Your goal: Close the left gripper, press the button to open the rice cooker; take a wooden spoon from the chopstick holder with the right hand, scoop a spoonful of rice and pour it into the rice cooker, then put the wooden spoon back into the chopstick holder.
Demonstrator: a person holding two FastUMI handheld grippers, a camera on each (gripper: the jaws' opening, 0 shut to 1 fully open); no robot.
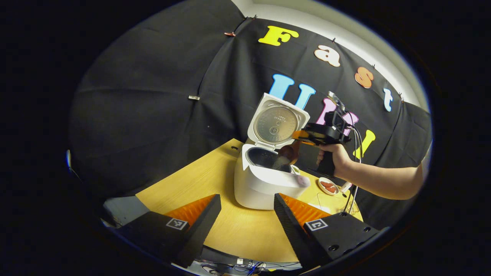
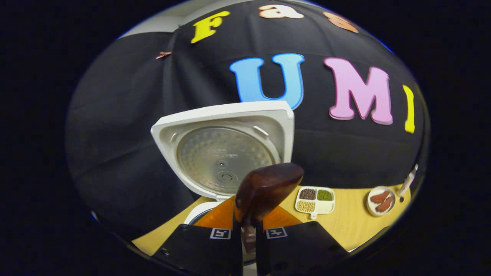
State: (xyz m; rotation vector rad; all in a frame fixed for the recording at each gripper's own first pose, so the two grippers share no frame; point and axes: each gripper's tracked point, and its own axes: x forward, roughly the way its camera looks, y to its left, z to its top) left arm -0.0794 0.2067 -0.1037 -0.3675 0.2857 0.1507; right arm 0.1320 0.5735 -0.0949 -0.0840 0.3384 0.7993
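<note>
White rice cooker (image 1: 264,180), lid up, on the pale wooden table (image 1: 215,180). Dark brown wooden spoon (image 2: 264,191): handle pinched between the narrowly set fingers of the right gripper (image 2: 249,234), bowl tipped directly above the cooker's dark inner pot (image 1: 264,158), long axis running forward from the fingers. Left gripper (image 1: 245,214): spread wide, empty, hanging back on the cooker's near side. Chopstick holder unlocated; the right hand (image 1: 337,155) must carry the spoon there.

Our two grippers, one spread, one clamped.

We hold the left gripper (image 1: 247,207) low, fingers wide apart; our right gripper (image 2: 249,230) pinches tight, its hand (image 1: 337,155) raised.
</note>
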